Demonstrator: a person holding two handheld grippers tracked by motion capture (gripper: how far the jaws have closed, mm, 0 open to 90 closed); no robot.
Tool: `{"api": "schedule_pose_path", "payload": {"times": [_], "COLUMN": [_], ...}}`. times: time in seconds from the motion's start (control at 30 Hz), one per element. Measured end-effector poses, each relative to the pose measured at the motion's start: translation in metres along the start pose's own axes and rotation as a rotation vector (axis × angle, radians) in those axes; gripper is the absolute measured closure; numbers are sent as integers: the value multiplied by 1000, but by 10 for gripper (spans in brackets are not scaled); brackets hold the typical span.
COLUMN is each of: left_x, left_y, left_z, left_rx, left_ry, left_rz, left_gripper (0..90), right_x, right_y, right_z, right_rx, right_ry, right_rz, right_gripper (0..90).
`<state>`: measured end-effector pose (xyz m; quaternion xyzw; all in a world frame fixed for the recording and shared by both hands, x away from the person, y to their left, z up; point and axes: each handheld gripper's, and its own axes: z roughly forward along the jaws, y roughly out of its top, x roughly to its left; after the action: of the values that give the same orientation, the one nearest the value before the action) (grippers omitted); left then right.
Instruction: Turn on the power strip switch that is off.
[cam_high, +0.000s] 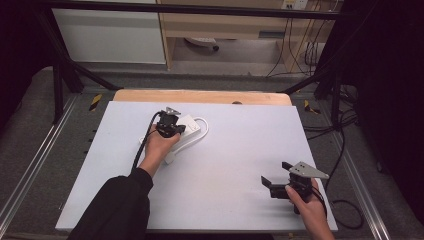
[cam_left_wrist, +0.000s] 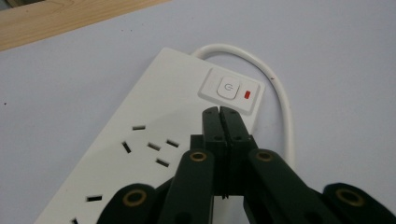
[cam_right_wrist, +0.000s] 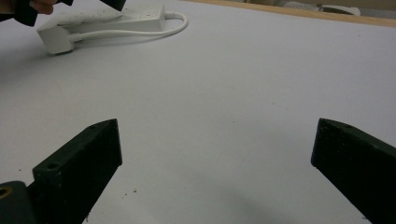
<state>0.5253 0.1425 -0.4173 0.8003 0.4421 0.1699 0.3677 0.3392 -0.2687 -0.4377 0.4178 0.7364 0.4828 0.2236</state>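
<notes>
A white plastic power strip (cam_high: 187, 126) lies on the far left part of a matte pale-grey table (cam_high: 235, 165), its smooth rounded cord (cam_high: 202, 131) looping off its far end. The left gripper (cam_high: 172, 127), black and angular, hovers over the strip with its jaws pressed together, gripping nothing. The left gripper view brings out what the high view cannot: the closed tips (cam_left_wrist: 220, 114) sit just near of a raised square switch (cam_left_wrist: 227, 87) with a red indicator (cam_left_wrist: 247, 94) beside it, and dark slotted sockets (cam_left_wrist: 152, 147) run along the glossy casing. Whether the tips touch the strip cannot be told. At the near right, the right gripper (cam_high: 275, 181) rests low over bare table, jaws spread wide and empty. The right gripper view adds the blocky plug (cam_right_wrist: 56, 39) lying at the strip's near end, and the strip (cam_right_wrist: 135, 16) far off. A light wooden edge (cam_high: 200, 96) borders the table's far side.
</notes>
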Motion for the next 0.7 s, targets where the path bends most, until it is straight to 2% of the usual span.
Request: {"api": "schedule_pose_path", "payload": {"times": [0.43,0.7], "left_x": [0,0], "left_y": [-1,-2], "left_z": [1,1], "left_rx": [17,27], "left_ry": [-1,1], "left_rz": [24,16], "left_gripper": [900,900], "right_x": [0,0], "right_y": [0,0], "right_z": [0,0], "right_rx": [1,1], "right_ry": [0,1], "right_rz": [0,-1], "right_gripper": [24,24]}}
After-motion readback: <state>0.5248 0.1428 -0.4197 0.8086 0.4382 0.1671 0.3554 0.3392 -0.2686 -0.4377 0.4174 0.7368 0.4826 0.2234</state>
